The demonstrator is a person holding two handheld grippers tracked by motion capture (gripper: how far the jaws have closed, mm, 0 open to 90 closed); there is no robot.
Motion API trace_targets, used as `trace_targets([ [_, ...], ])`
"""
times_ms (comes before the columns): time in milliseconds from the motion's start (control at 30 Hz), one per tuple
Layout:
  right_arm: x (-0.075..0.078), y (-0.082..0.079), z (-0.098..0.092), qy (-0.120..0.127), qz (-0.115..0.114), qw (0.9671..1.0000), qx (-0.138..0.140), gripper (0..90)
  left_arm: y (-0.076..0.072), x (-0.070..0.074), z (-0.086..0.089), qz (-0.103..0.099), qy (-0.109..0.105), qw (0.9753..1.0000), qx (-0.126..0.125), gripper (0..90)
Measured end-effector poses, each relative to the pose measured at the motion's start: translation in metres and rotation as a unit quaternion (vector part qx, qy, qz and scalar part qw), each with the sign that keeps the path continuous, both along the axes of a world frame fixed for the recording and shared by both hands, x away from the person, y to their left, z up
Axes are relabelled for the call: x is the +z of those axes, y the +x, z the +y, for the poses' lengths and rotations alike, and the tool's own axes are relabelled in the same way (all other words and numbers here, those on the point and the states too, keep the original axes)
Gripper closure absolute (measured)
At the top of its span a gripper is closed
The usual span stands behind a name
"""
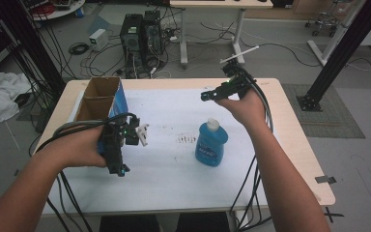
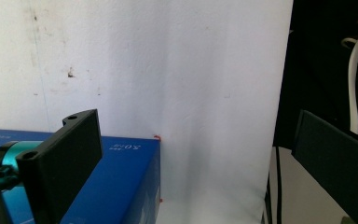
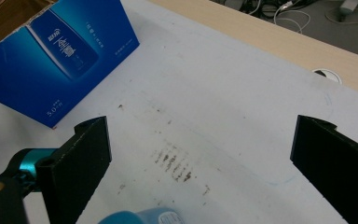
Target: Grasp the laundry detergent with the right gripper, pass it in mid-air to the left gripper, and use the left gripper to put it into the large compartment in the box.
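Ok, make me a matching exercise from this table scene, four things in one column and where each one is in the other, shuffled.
Things:
1. blue box
2. blue bottle
3. left hand-held gripper
4. right hand-held gripper

Places:
A. raised above the table's far side
B. beside the box, near the table's left
C. standing at the table's far left corner, top open
D. upright near the middle, white cap on

Pairs: 1-C, 2-D, 3-B, 4-A

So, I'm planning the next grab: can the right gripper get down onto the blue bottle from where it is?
Probably yes. The right gripper is held in the air behind the blue bottle, jaws wide open and empty. The bottle stands alone on the white mat, with nothing between them; the blue box sits well off to the side.
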State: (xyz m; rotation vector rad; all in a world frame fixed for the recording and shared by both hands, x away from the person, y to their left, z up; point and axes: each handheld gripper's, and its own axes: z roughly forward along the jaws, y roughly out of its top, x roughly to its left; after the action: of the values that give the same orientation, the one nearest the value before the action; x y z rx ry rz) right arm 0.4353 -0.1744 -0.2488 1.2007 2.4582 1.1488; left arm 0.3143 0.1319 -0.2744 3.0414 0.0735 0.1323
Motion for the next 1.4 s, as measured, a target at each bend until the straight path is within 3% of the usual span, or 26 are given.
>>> trace_targets([
  [133,-0.001,-0.002,-0.009,0.003,0.0,1.0,-0.008,4.1,0.0,0.0,-0.002,0.001,0.0,1.0,-0.002,1.7],
  [267,-0.004,-0.011,-0.029,0.007,0.0,0.9998,-0.018,4.1,-0.001,0.0,-0.005,0.001,0.0,1.0,-0.005,1.7],
  [400,-0.005,-0.014,-0.033,0.007,-0.001,0.9998,-0.019,4.1,0.0,0.0,-0.006,0.002,0.0,1.0,-0.005,1.7],
  [433,-0.006,-0.02,-0.046,0.01,-0.002,0.9997,-0.023,4.1,0.0,0.0,-0.006,0.002,-0.002,1.0,-0.005,1.7],
  [600,-0.01,-0.027,-0.06,0.012,-0.002,0.9995,-0.028,4.1,-0.001,0.0,-0.009,0.001,0.0,1.0,-0.008,1.7],
  [767,-0.024,-0.036,-0.076,0.009,0.003,0.9996,-0.027,4.1,-0.001,0.0,-0.009,0.0,0.001,1.0,-0.007,1.7],
  [1000,-0.052,-0.058,-0.095,0.017,-0.006,0.9997,0.014,4.1,-0.001,-0.001,-0.008,0.003,0.004,1.0,-0.006,1.7],
  [1400,-0.076,-0.078,-0.1,0.019,-0.019,0.9982,0.054,4.1,0.002,-0.005,-0.013,0.006,0.006,0.9999,-0.009,1.7],
])
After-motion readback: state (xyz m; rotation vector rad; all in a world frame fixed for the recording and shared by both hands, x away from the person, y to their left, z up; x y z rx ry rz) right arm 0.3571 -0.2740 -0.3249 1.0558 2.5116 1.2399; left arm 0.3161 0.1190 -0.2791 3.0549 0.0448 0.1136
